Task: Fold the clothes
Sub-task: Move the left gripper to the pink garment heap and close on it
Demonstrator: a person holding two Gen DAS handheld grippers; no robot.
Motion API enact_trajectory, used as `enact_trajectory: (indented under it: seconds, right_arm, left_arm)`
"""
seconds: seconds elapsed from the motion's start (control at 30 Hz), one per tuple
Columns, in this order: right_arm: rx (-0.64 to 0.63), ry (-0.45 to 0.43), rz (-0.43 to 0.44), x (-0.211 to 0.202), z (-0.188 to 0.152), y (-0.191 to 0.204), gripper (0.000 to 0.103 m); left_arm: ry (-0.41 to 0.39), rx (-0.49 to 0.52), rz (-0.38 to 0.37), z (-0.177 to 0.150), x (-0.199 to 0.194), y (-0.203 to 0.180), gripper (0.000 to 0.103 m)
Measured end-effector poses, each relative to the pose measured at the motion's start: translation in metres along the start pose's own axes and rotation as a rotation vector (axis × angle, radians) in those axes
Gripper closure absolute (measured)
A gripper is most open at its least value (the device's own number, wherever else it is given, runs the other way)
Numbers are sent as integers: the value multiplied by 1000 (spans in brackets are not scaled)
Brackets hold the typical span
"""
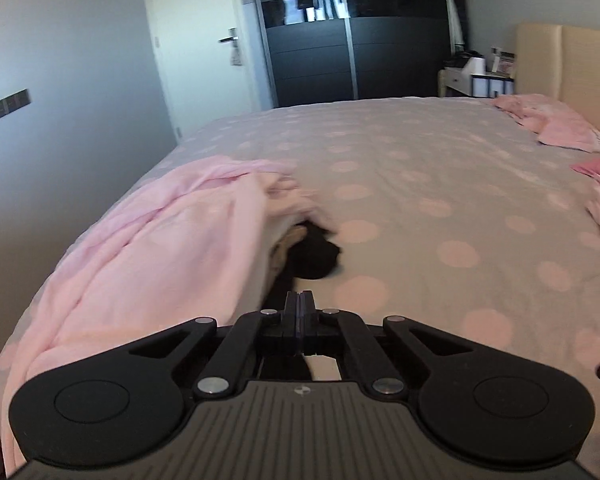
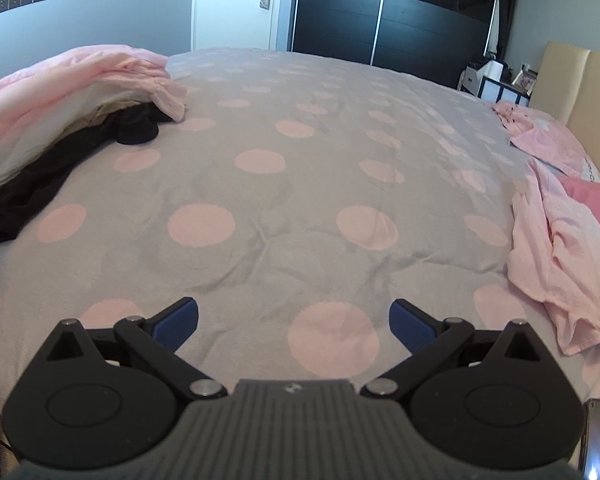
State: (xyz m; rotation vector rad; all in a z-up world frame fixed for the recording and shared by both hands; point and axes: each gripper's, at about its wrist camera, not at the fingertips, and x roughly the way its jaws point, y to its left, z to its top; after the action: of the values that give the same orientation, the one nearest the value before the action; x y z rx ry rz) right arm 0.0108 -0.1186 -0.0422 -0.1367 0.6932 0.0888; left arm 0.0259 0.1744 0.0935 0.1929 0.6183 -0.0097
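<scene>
- Down low over a grey bedspread (image 2: 300, 128) dotted with pale pink circles, both grippers aimed across the bed toward a dark sliding wardrobe (image 2: 392, 16)
- Left gripper (image 1: 300, 300): jaws pressed fully together, tips right at the edge of the black cloth; whether any fabric is pinched between them, cannot tell
- Right gripper (image 2: 294, 318): jaws spread wide, blue pads (image 2: 178, 326) facing each other, nothing between them, hovering above bare bedspread
- Heaped on the left side of the bed: a pink garment (image 2: 80, 68) on top, a white layer under it, a black garment (image 2: 36, 188) trailing out below, one rounded black end (image 1: 320, 260) lying on the bedspread
- Same pile seen close from the left wrist, pink garment (image 1: 140, 248) draped just beside the closed fingers, its far edge blurred
- Crumpled on the right side: a second pale pink garment (image 2: 560, 264), well apart from the pile
- Farther back near a beige headboard (image 2: 572, 80): a pink pillow (image 1: 552, 124)
- Behind the bed: white door (image 1: 204, 40) with a lever handle
</scene>
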Motion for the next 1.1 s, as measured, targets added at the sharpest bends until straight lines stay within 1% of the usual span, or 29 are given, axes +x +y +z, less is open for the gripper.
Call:
enact_trajectory:
  seconds: [0.1,0.23,0.27,0.3,0.33,0.37,0.4,0.47,0.53,0.6,0.67,0.83,0.87,0.9,0.93,0.97,1.0,1.03,1.07,1.1]
  right_arm:
    - [-4,-18,0,-8,2,1,0]
    - [-4,-28,4,-17,2,-1,0]
    - [-3,-29,3,-18,1,-2,0]
    - [2,-30,0,-19,1,-4,1]
    - [6,-31,-2,-19,1,-5,0]
    - [13,-31,-4,-20,0,-6,0]
    - [22,-28,-3,-19,0,-8,0]
    - [32,-23,1,-17,0,-9,0]
    - [28,-16,0,-14,0,-9,0]
    - [20,-7,-1,-10,-1,-9,0]
    - [15,7,0,-5,-2,-8,0]
    - [-3,51,-13,13,-8,-12,0]
    - [-3,60,-20,17,-9,-13,0]
    - [-1,69,-25,20,-10,-15,0]
    - [2,77,-30,23,-11,-16,0]
    - [3,82,-34,26,-12,-18,0]
    - [4,88,-38,29,-12,-19,0]
    - [5,93,-40,31,-13,-20,0]
    - [6,96,-42,33,-13,-19,1]
    - [7,99,-43,35,-14,-19,0]
  left_arm:
    - [-7,61,-23,0,-13,-33,103]
    - [9,90,41,4,-6,-34,102]
    - [7,89,69,3,-4,-29,99]
    - [5,89,96,2,-1,-25,89]
    - [4,89,125,1,3,-20,76]
    - [6,93,154,0,10,-15,70]
    - [8,96,183,-2,16,-9,68]
    - [29,101,219,-5,32,1,56]
    - [48,110,236,-8,50,8,55]
    - [55,109,255,-11,71,15,51]
    - [62,97,263,-11,92,24,50]
    - [114,71,260,-12,144,40,51]
    - [123,57,263,-12,151,45,54]
    - [130,38,268,-12,158,50,59]
    - [129,-2,272,-12,161,58,74]
    - [122,-48,258,-11,161,65,88]
    - [110,-96,234,-9,160,73,92]
    - [100,-116,221,-7,158,77,99]
    - [82,-116,224,-4,154,79,103]
    - [61,-108,228,-2,150,78,103]
